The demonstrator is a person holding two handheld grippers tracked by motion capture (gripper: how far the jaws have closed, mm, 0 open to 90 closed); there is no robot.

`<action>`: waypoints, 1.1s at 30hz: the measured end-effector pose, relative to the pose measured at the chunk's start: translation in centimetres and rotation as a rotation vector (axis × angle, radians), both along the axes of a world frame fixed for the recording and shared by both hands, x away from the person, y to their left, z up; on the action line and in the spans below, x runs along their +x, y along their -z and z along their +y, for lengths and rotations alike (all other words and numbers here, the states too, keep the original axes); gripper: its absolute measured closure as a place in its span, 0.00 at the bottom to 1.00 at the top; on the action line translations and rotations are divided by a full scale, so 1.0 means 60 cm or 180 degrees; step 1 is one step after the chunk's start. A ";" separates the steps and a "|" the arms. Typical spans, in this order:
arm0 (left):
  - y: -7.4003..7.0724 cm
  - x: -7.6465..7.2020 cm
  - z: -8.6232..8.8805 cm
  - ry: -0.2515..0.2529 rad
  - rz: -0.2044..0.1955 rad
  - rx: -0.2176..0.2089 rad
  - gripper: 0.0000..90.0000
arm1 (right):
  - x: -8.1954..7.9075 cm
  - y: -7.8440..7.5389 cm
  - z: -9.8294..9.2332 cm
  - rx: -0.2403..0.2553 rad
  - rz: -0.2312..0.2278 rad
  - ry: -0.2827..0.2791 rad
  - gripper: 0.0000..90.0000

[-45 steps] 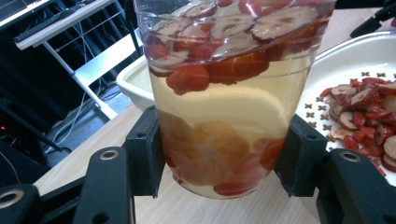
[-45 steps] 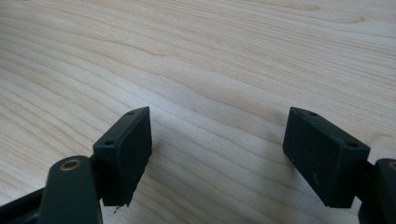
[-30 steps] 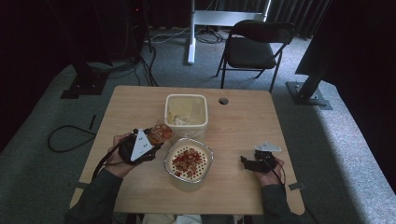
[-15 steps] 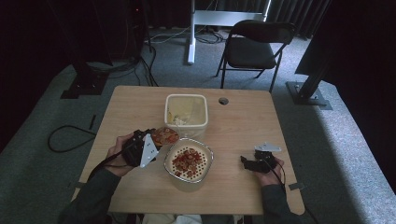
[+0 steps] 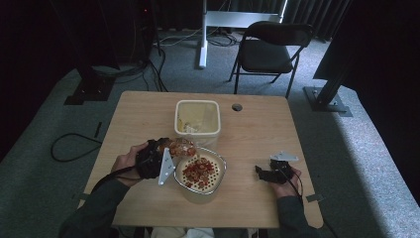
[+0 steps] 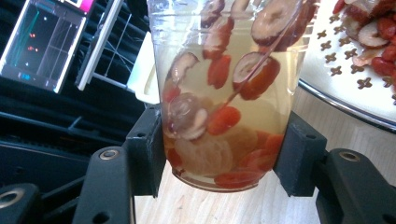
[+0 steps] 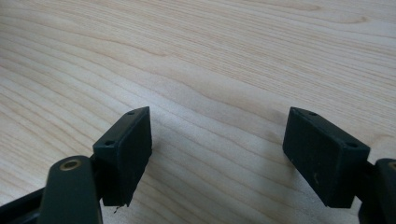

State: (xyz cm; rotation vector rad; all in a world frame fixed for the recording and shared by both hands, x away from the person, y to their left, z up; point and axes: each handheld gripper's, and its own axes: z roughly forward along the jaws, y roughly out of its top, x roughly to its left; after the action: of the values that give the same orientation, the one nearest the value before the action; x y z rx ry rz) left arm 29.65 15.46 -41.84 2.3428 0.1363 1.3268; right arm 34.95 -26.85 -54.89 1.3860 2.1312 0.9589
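Clear thin-walled plastic cup [image 6: 224, 93] of dried fruit in liquid, tilted over the perforated strainer bowl [image 5: 200, 171] at centre frame, is clamped low by the left hand-held gripper [image 6: 224, 158]: squashable, slippery, sloshing. Right hand-held gripper [image 7: 217, 154] rests empty, jaws apart, on the table [image 7: 210, 56].

I see the clear plastic cup [image 6: 224, 93] tipped over toward the strainer [image 5: 200, 172], its mouth at the strainer's ten o'clock edge. It holds pale yellowish liquid with red date slices and orange-red berries. The strainer is a round white perforated tray in a metal-rimmed bowl, near the desk's [image 5: 257, 134] six o'clock edge, with a heap of red fruit pieces at its centre.
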 end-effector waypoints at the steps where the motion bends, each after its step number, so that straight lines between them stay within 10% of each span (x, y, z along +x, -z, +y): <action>1: 0.000 -0.001 -0.002 0.0008 -0.0025 0.0036 0.48 | 0.000 0.000 0.000 0.0001 0.0001 0.0000 0.26; 19: 0.005 -0.026 -0.027 0.0189 -0.0370 0.0717 0.48 | 0.000 0.000 0.000 0.0002 0.0000 0.0002 0.26; 33: 0.003 -0.029 -0.030 0.0207 -0.0480 0.0824 0.48 | 0.000 0.000 0.000 0.0005 -0.0001 0.0002 0.26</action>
State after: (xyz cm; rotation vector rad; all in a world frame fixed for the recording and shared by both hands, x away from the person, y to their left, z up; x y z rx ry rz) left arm 27.92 13.67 -42.04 2.4186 -0.1665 1.5623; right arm 34.95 -26.85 -54.90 1.3874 2.1301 0.9606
